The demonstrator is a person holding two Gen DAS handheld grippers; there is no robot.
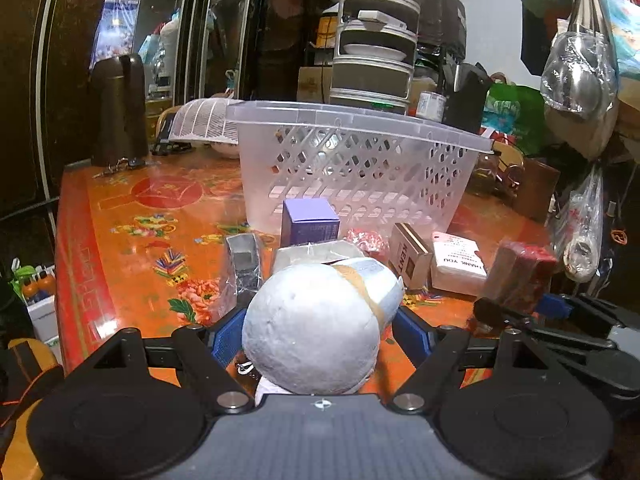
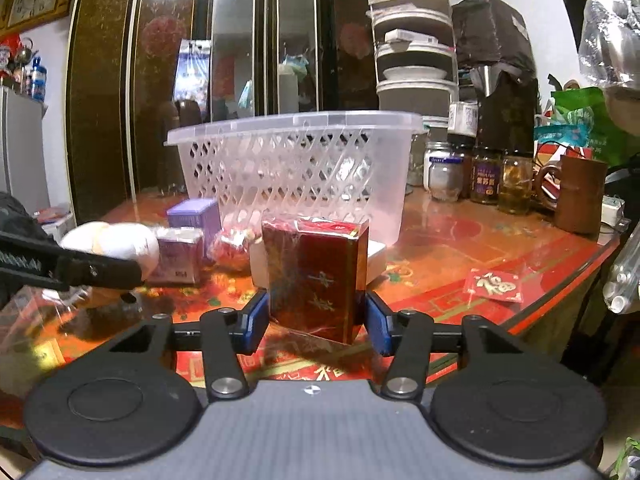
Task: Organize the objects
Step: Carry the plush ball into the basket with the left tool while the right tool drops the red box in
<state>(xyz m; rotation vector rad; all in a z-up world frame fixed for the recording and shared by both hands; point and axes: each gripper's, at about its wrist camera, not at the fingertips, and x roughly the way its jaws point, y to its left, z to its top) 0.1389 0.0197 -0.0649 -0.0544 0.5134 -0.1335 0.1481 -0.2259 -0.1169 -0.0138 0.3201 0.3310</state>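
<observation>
Basket (image 2: 296, 168) sits upper centre on table (image 2: 460, 248). Left gripper (image 1: 316, 328) jaws hold white roll (image 1: 316, 328); right gripper (image 2: 316, 316) jaws flank red box (image 2: 320, 272), contact unclear. Risk: slick wrap slips on lift.

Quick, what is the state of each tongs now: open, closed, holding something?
Left tongs: closed on the white bundle.
Right tongs: around the red box; pads look to touch it, probably gripping.
</observation>
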